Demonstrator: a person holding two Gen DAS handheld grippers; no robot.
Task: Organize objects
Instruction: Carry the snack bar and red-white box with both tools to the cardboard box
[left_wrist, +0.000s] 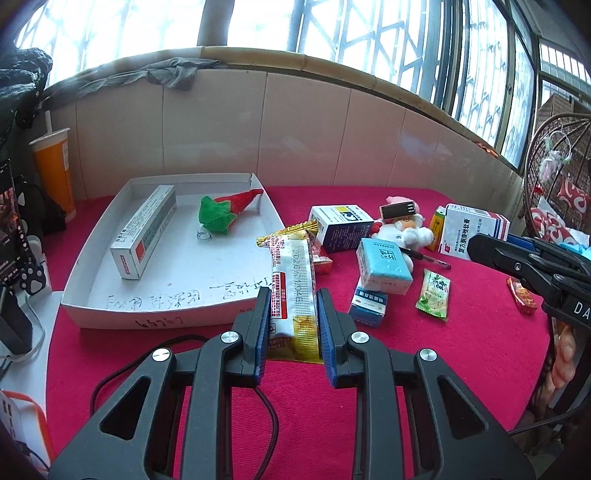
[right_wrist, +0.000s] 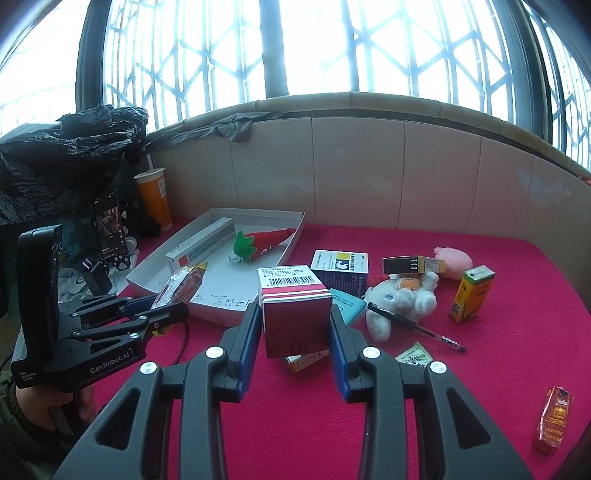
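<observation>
My left gripper (left_wrist: 291, 306) is shut on a long white and gold snack packet (left_wrist: 293, 280), held above the red tablecloth just in front of the white cardboard tray (left_wrist: 92, 273). The tray holds a long grey and white box (left_wrist: 147, 232) and a red plush with green leaves (left_wrist: 225, 210). My right gripper (right_wrist: 294, 321) is shut on a red and white box with a barcode (right_wrist: 295, 302), lifted over the loose items. In the right wrist view the left gripper (right_wrist: 166, 310) shows at the left, holding the packet (right_wrist: 183, 286).
On the cloth lie a blue and white box (right_wrist: 340, 266), a white plush (right_wrist: 402, 299), a pen (right_wrist: 417, 326), a yellow carton (right_wrist: 472, 291), a green sachet (left_wrist: 434, 299) and a red carton (right_wrist: 552, 421). An orange cup (left_wrist: 53, 170) and a phone (right_wrist: 110, 229) stand left of the tray.
</observation>
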